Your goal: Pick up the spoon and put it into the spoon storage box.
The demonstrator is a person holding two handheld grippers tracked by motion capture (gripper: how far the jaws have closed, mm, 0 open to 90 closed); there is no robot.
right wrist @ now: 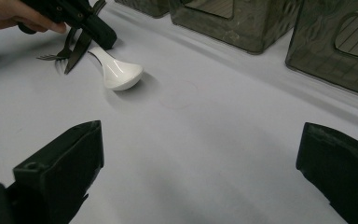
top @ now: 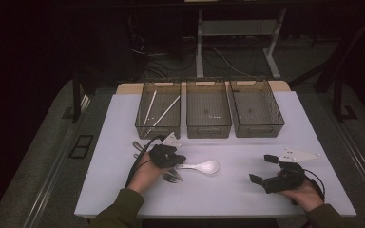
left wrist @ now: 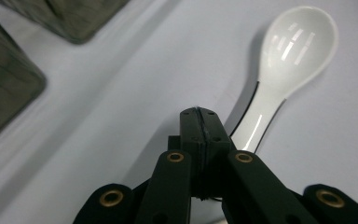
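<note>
Glossy white ceramic spoon with deep oval bowl.

Both grippers were matte black. The left gripper had angular linkage arms set with brass-ringed pivot holes and small screws near its tips. A black cable looped from it. The right gripper had blocky, square-ended jaws and a pale grey three-cornered plate on top. The sleeves were olive green.
</note>
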